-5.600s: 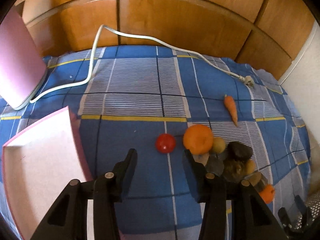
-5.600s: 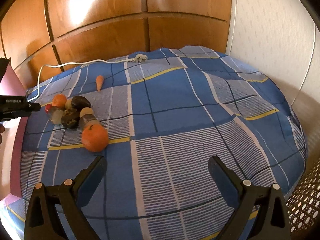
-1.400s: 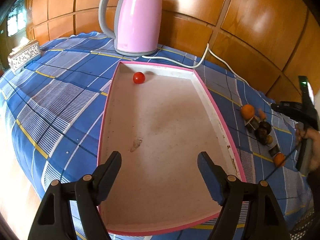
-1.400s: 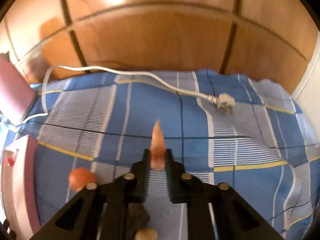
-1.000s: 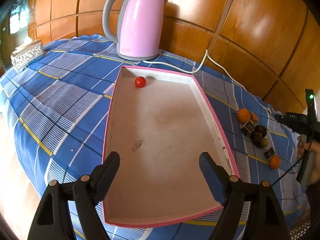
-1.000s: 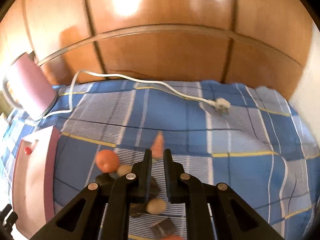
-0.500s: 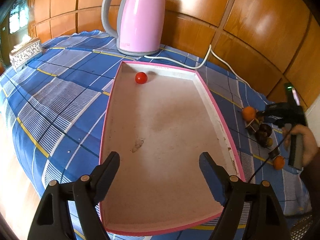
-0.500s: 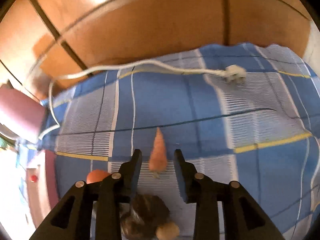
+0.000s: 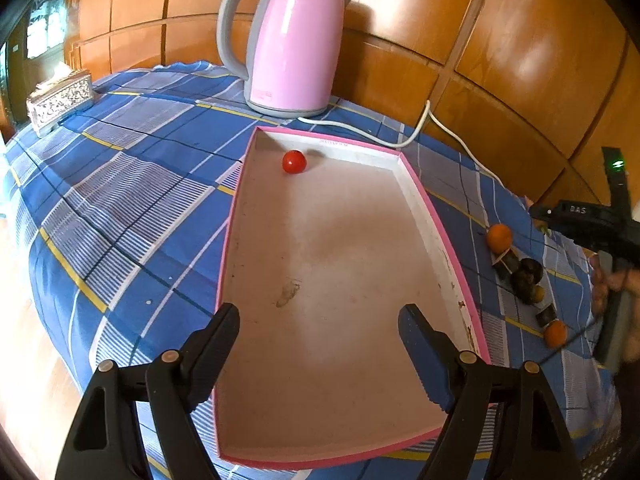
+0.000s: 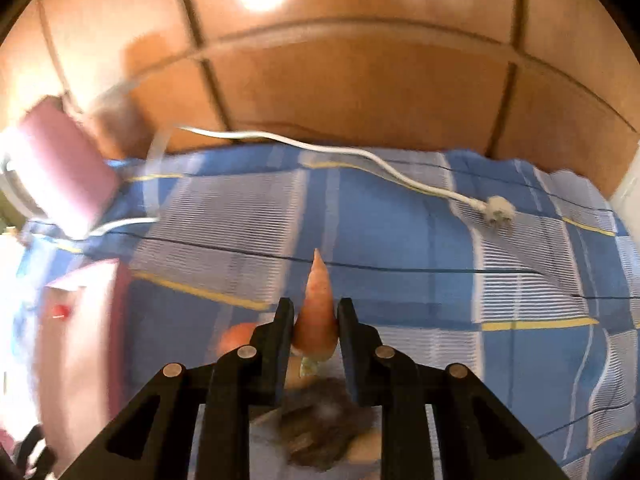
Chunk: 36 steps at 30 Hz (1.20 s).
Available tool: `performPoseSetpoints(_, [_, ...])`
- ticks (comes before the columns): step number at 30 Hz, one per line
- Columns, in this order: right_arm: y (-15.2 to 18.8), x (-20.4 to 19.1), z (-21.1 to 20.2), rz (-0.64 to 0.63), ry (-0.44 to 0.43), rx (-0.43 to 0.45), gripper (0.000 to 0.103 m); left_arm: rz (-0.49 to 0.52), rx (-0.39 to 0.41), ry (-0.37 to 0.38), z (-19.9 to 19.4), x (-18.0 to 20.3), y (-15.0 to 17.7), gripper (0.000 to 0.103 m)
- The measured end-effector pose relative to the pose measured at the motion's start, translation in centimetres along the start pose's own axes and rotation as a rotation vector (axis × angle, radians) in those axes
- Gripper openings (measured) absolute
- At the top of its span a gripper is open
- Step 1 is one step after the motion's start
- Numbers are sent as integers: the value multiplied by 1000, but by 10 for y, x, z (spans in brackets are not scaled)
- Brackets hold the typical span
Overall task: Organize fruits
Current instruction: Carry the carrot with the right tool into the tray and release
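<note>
Pinching the carrot (image 10: 316, 312) by its fat end alone is your main risk: your right gripper (image 10: 314, 322) has its fingers clenched on the thick stub just above the green top, and the long tapered tip sticks out past them toward the centre of the frame. Judging by that hold, a quick swing toward the tray (image 9: 432, 216) could let the carrot pivot or slip out, since the taper gives the pads little to bite on. The right wrist view is smeared at its left side, so you look to be in motion already; ease the pace. The pile of dark fruit (image 10: 320, 420) sits at the bottom centre right under your fingers, with an orange (image 10: 236, 336) just left of them, and a low carry could knock either across the table (image 10: 400, 240).

Your right gripper points steeply down at the cloth, with the kettle (image 10: 60, 184) at the left edge. Your left gripper (image 9: 318, 350) hangs over the near end of the tray at the bottom of its frame, fingers released and wide, holding nothing. One red tomato (image 9: 294, 162) lies in the tray's far corner; the other fruit waits outside it at the right
</note>
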State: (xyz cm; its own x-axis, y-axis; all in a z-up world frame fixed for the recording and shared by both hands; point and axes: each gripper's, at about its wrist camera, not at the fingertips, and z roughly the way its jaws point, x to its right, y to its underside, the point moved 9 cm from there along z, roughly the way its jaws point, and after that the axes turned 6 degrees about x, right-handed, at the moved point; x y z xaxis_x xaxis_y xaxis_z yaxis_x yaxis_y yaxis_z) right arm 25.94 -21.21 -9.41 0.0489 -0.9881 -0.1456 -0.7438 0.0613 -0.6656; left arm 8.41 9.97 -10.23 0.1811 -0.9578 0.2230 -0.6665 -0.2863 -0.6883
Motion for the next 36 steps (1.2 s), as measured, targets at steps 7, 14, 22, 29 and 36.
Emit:
performPoseSetpoints(7, [28,-99,-28,-117,-212,-21,22,-9,29,-19,-14,-8,-3,82])
performPoseSetpoints(14, [57,-178,-21,-206,-292,-81,22,-23,40,-27,-23,-18,-2,82])
performPoseSetpoints(22, [67,-210,-13,-243,-293,-96,22,-45,53,-30,-28,-25,-3,82])
performPoseSetpoints(29, [68,-212,-14,-255,-266,-81,22,-56,68,-47,-32,-29,-5,82])
performPoseSetpoints(36, [69,-213,-13,-264,-227,-60,24,-64,70,-69,-33,-34,-4,83])
